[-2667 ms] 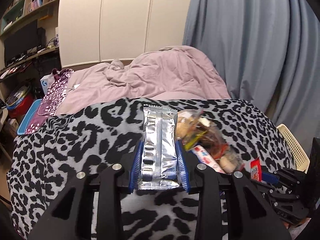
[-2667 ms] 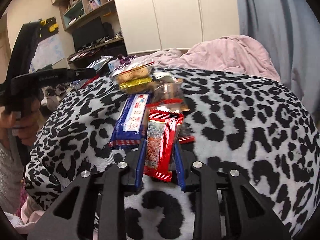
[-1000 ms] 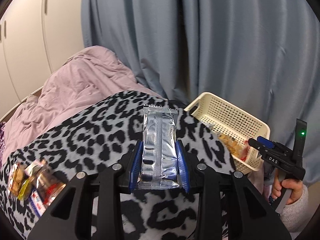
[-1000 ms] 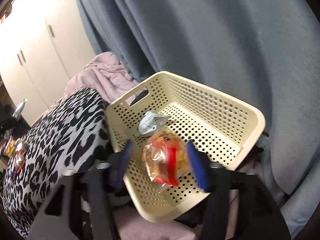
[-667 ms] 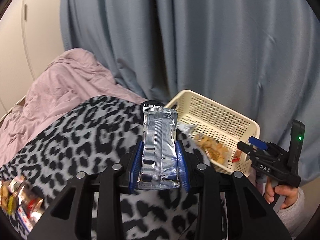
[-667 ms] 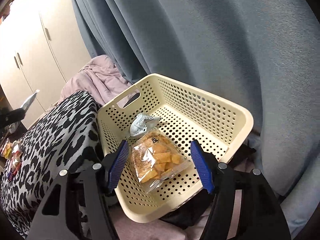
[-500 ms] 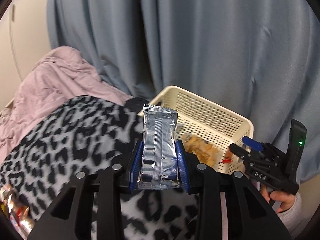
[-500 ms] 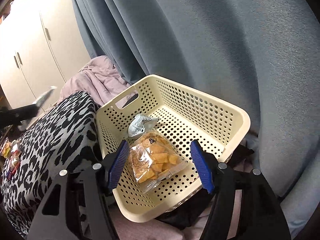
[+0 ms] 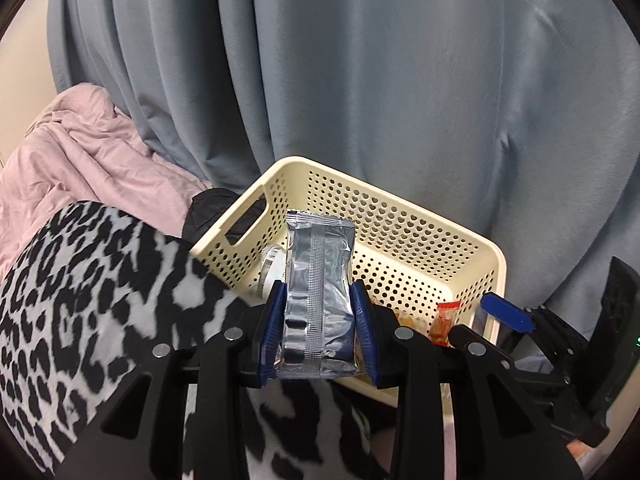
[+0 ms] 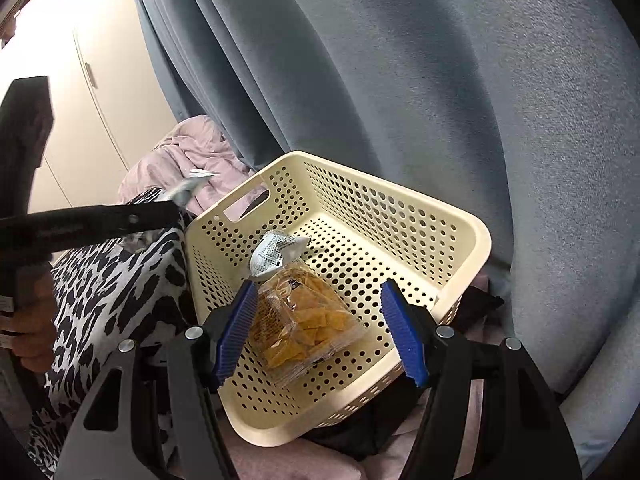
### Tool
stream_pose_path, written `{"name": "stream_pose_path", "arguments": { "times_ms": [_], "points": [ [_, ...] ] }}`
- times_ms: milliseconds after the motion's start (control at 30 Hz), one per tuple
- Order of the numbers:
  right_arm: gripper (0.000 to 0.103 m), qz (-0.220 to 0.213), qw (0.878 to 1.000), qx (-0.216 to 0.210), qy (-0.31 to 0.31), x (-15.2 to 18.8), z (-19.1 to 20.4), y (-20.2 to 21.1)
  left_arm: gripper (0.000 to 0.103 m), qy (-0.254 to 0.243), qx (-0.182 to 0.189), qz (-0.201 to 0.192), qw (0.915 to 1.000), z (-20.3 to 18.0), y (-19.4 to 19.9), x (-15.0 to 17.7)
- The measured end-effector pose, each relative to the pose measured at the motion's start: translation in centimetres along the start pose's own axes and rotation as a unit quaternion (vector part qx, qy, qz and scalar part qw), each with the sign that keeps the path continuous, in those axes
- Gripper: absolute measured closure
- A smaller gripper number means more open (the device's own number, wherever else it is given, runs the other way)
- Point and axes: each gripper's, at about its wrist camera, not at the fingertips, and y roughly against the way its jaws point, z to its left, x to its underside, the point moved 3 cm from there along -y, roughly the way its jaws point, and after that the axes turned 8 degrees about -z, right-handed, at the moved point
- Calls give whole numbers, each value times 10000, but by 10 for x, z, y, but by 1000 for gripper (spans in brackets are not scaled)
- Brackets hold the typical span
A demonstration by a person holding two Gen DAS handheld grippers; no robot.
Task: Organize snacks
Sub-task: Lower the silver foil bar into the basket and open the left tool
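Note:
My left gripper is shut on a silver foil snack packet, held upright at the near rim of the cream perforated basket. In the basket lie a clear bag of orange crackers with a white printed top, and a small red wrapped snack. My right gripper hovers open over the basket, its blue pads on either side of the cracker bag without touching it. The left gripper with the silver packet shows at the left of the right wrist view.
The basket stands against a grey-blue curtain, beside a leopard-print blanket. A pink duvet lies behind. A dark cloth sits under the basket. A hand grips the left tool's handle.
My left gripper has carried the silver packet across the blanket to the basket's near rim. The right gripper let the cracker bag drop into the basket and has stayed open above it.

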Motion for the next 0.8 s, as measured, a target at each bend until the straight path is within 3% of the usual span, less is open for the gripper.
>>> {"name": "stream_pose_path", "arguments": {
  "times_ms": [67, 100, 133, 400, 633, 800],
  "points": [
    [37, 3, 10000, 0, -15, 0, 1, -1, 57, 19, -8, 54, 10000, -1, -8, -1],
    [37, 3, 10000, -2, -16, 0, 0, -1, 32, 43, -17, 50, 10000, 0, -10, -2],
    [37, 3, 10000, -6, -14, 0, 1, -1, 17, 80, -43, 4, 10000, 1, -10, -3],
    [37, 14, 10000, -60, -10, -2, 6, -6, 16, 223, -220, -161, 9994, 19, 4, -5],
    [37, -11, 9998, -170, 79, -4, 16, -4, 5, 165, -474, -270, 9984, 25, 20, -5],
    [31, -69, 9997, -207, 117, -7, 21, -1, 5, 109, -776, -327, 9964, 29, 33, -4]
  ]
}}
